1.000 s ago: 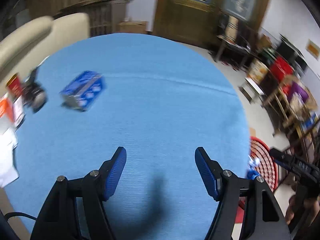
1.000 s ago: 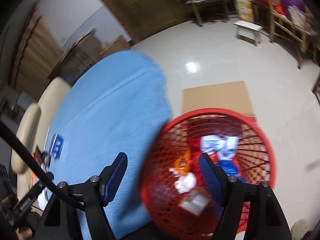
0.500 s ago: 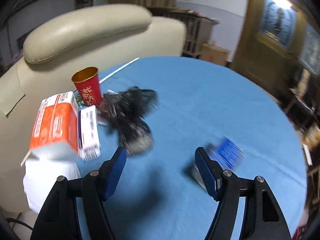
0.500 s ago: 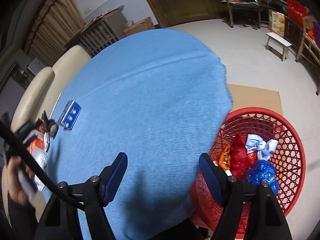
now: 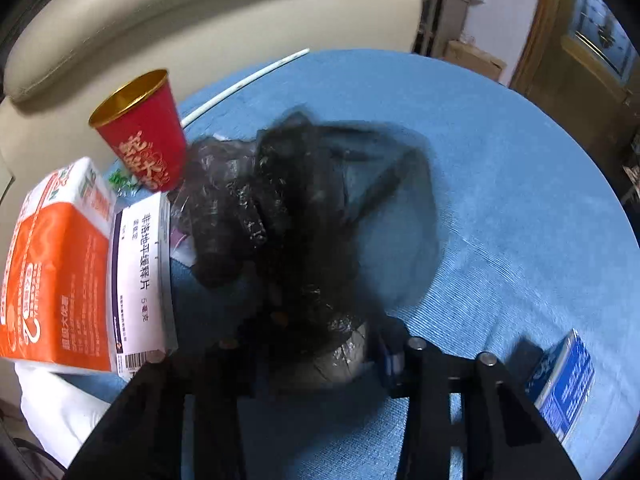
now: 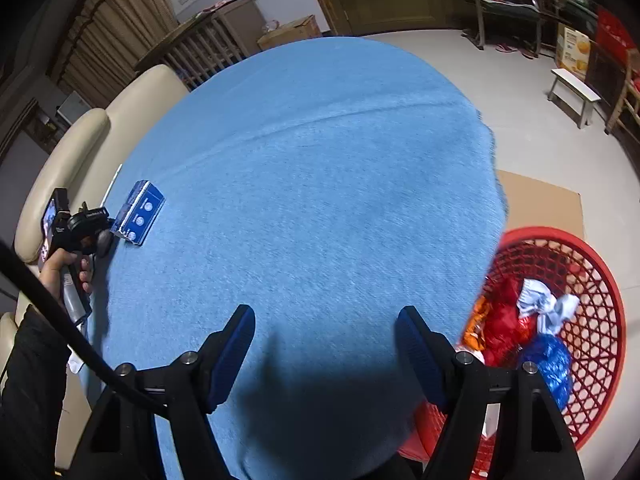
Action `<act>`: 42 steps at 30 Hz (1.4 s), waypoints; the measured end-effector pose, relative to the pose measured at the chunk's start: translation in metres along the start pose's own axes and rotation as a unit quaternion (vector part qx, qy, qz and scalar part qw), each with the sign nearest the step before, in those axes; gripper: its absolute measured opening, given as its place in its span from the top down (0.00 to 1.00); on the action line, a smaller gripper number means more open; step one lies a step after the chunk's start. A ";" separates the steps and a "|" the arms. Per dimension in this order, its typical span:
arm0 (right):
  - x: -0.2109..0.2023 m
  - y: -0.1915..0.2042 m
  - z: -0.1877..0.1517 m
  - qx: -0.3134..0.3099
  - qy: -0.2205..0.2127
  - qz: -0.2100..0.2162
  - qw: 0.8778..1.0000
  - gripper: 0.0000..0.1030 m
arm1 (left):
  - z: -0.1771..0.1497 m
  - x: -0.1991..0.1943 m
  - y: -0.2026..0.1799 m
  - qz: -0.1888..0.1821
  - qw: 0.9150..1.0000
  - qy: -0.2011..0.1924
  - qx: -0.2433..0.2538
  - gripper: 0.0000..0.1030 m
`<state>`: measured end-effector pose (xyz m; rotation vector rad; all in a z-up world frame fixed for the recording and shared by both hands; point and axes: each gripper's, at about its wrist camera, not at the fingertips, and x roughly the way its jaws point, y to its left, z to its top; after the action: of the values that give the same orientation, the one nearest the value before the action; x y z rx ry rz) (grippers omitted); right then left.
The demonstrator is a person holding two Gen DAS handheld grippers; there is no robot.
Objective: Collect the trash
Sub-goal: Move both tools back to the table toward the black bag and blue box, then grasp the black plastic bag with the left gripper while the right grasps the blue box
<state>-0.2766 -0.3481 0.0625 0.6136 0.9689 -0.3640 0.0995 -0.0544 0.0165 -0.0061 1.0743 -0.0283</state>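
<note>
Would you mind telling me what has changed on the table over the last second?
The left gripper swung from the bare cloth to the pile by the sofa, and its fingers have just been closing around the black plastic bag, which now sits between them. The right gripper drifted from over the red basket to over the blue tablecloth, open and empty. The red cup and boxes stayed put.

A ribbed blue cloth (image 6: 320, 184) is covering the table, looking matt. At centre of the left wrist view a crinkly black plastic bag (image 5: 296, 216) is glinting. Upper left, a red paper cup (image 5: 146, 136) is showing a shiny gold lining.
</note>
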 end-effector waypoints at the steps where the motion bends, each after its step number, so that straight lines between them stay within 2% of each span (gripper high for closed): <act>1: 0.003 0.003 0.002 -0.003 0.001 0.001 1.000 0.25 | -0.003 -0.002 -0.001 -0.011 1.000 0.000 0.007 0.62; 9: 0.017 0.040 0.009 -0.036 0.007 0.019 0.999 0.25 | -0.060 -0.045 -0.009 -0.080 0.996 -0.014 0.043 0.63; 11: 0.019 0.049 0.007 -0.043 0.010 0.024 0.999 0.25 | -0.072 -0.050 -0.016 -0.117 0.991 -0.014 0.063 0.63; 13: 0.020 0.057 0.004 -0.049 0.015 0.028 0.998 0.25 | -0.077 -0.052 -0.026 -0.119 0.988 -0.022 0.095 0.63; 15: 0.019 0.063 -0.001 -0.057 0.016 0.029 0.998 0.25 | -0.078 -0.053 -0.034 -0.141 0.984 -0.020 0.112 0.63; 17: 0.015 0.066 -0.005 -0.060 0.015 0.029 0.998 0.25 | -0.089 -0.057 -0.054 -0.173 0.971 -0.003 0.166 0.63; 19: 0.012 0.064 -0.008 -0.056 0.015 0.024 0.998 0.25 | -0.114 -0.078 -0.078 -0.184 0.952 -0.031 0.243 0.63; 20: 0.011 0.063 -0.008 -0.054 0.014 0.022 0.998 0.25 | -0.125 -0.088 -0.086 -0.195 0.945 -0.035 0.262 0.63; 21: 0.008 0.061 -0.009 -0.052 0.012 0.021 0.998 0.25 | -0.131 -0.091 -0.087 -0.206 0.942 -0.033 0.262 0.63; 23: 0.006 0.059 -0.007 -0.052 0.009 0.018 0.998 0.25 | -0.143 -0.099 -0.084 -0.214 0.944 -0.033 0.249 0.63; 25: 0.004 0.063 -0.001 -0.061 0.001 0.016 0.998 0.25 | -0.151 -0.104 -0.071 -0.210 0.953 -0.036 0.214 0.63; 28: 0.008 0.074 0.013 -0.079 -0.014 0.014 0.997 0.25 | -0.145 -0.095 -0.048 -0.181 0.969 -0.038 0.165 0.63; 31: 0.019 0.098 0.029 -0.112 -0.025 0.019 0.993 0.25 | -0.150 -0.094 -0.029 -0.150 0.978 -0.041 0.136 0.63; 36: 0.045 0.155 0.047 -0.168 -0.033 0.038 0.984 0.25 | -0.151 -0.087 -0.008 -0.126 0.987 -0.026 0.097 0.63; 39: 0.062 0.189 0.055 -0.199 -0.042 0.043 0.978 0.25 | -0.148 -0.078 0.002 -0.121 0.989 -0.017 0.082 0.63; 42: 0.075 0.210 0.057 -0.226 -0.058 0.029 0.972 0.25 | -0.153 -0.082 0.001 -0.120 0.990 -0.013 0.078 0.63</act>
<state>-0.0849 -0.2227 0.0898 0.2022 0.8811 -0.1158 -0.0741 -0.0497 0.0161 0.0061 1.0386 -0.3281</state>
